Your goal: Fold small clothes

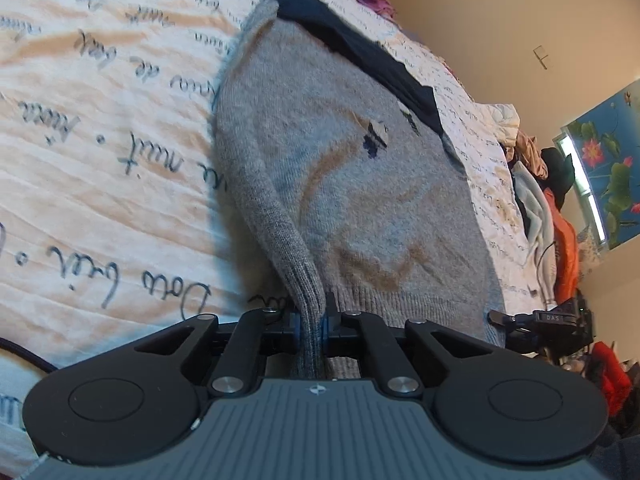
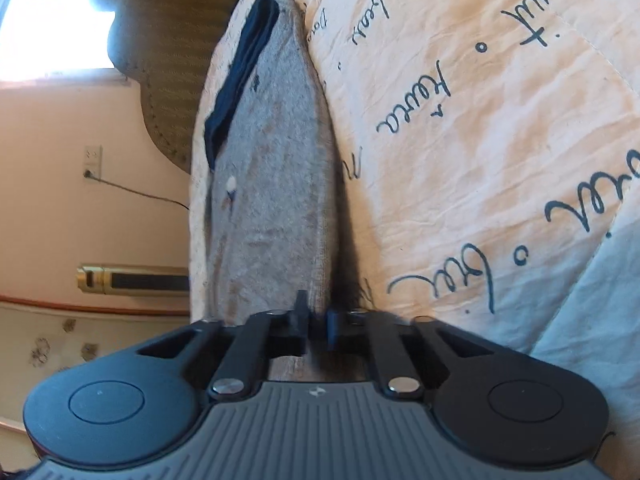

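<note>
A small grey knitted sweater with tan curves and dark blue marks lies on a bed cover printed with handwriting. A dark navy garment lies along its far edge. My left gripper is shut on the ribbed cuff of the sweater's sleeve, which runs up from the jaws. In the right wrist view the same sweater stretches away from my right gripper, whose jaws are nearly closed on the sweater's near hem. The right gripper's tip also shows in the left wrist view.
A pile of mixed clothes lies at the bed's far right, next to a blue flower picture. A wall outlet with a cord and a baseboard heater are left of the bed. A woven headboard stands beyond.
</note>
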`<state>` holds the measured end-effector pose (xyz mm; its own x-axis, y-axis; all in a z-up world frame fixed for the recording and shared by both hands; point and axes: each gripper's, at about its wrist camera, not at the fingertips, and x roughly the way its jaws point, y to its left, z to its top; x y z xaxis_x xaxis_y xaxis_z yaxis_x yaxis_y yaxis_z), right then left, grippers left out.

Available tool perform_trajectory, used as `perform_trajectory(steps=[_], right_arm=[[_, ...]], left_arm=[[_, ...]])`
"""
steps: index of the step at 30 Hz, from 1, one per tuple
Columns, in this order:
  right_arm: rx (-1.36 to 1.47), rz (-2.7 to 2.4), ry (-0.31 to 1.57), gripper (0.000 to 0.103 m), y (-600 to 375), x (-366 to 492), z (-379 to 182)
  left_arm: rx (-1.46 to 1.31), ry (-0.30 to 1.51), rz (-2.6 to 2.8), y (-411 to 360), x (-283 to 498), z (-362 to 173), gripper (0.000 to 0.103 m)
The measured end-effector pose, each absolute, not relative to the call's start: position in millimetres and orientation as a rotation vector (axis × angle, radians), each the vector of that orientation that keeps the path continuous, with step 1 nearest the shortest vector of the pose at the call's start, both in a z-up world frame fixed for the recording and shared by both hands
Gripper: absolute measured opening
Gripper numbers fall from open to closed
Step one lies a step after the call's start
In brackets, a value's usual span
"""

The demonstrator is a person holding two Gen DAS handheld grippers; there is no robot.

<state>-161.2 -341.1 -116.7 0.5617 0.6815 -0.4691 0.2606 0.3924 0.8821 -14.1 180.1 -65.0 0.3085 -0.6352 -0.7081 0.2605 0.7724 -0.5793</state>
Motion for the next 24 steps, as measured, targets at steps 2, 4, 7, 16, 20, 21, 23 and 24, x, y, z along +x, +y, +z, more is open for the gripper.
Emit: perform_trajectory(steps=[2, 4, 7, 16, 20, 21, 23, 24], right_arm=[[1.18, 0.347, 0.953, 0.005, -344, -165, -111], [1.187, 0.371, 0.897, 0.005, -347, -166, -99], [1.18, 0.402, 0.832, 0.005, -354, -159, -83], [1.179, 0.518, 0.594, 0.006, -379, -56, -39], [1.228, 0.51, 0.523, 0.005, -399, 10, -37], [1.246, 0.505, 0.511, 0.005, -404, 26, -38], [1.261, 0.485, 0.501, 0.005, -414, 60, -42], [1.265, 0.47, 0.5, 0.005, -420, 78, -45]], left_arm=[[-0.404, 1.078, -0.624, 187, -15, -55, 0.007], [-0.423, 1.029, -0.646, 195, -14, -41, 0.007], [-0.46, 0.972, -0.667, 199, -3, -24, 0.007], [-0.573, 0.802, -0.709, 160, 98, 21, 0.007], [-0.561, 0.739, -0.701, 135, 163, 38, 0.007], [-0.551, 0.738, -0.693, 128, 180, 40, 0.007], [-0.508, 0.732, -0.668, 112, 213, 39, 0.007], [-0.472, 0.731, -0.645, 103, 229, 38, 0.007]])
